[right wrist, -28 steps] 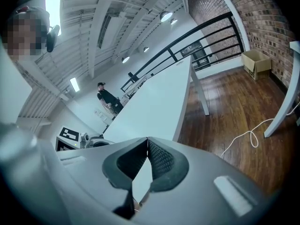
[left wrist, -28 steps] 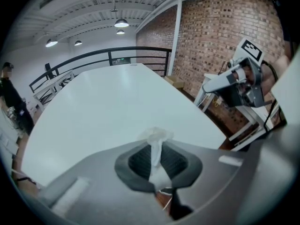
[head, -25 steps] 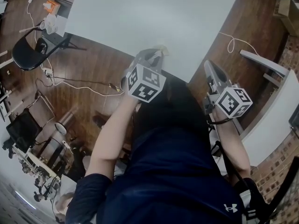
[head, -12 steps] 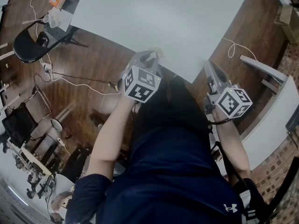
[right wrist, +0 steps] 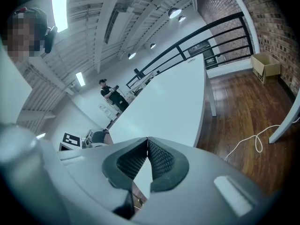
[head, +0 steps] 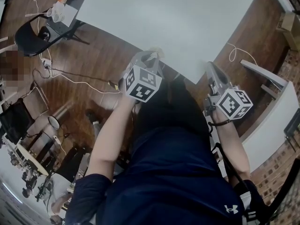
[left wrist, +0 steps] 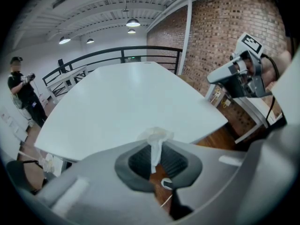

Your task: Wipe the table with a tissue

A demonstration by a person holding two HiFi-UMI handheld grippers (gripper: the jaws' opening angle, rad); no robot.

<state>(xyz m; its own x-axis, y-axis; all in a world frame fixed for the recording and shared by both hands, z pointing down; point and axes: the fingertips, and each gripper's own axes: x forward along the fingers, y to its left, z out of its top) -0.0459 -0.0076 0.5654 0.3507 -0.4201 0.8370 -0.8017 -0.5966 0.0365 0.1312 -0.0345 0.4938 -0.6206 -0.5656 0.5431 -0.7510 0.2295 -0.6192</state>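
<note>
Where the white surface (head: 178, 22) ends nearest the operator, the left gripper (head: 153, 56) is positioned at that near edge, its marker cube facing up. Its jaws are pinching a white tissue (left wrist: 155, 138): a crumpled tuft stands above the jaw tips and a thin strip hangs down between the pads. The tissue sits over the near edge of the surface; contact with the surface cannot be confirmed from any view. The right gripper (right wrist: 147, 140) is held just beside the near right corner of the surface, off its edge and above the wooden floor (head: 103, 55). Its jaws are pressed together at the tips, with nothing between them. A black chair (head: 28, 36) stands off the left corner of the surface. A white cable (head: 234, 50) lies looped on the floor to the right of the surface. A person (left wrist: 21, 90) in dark clothing stands beyond the far left of the surface. A brick wall (left wrist: 220, 32) runs beyond its right side.
</note>
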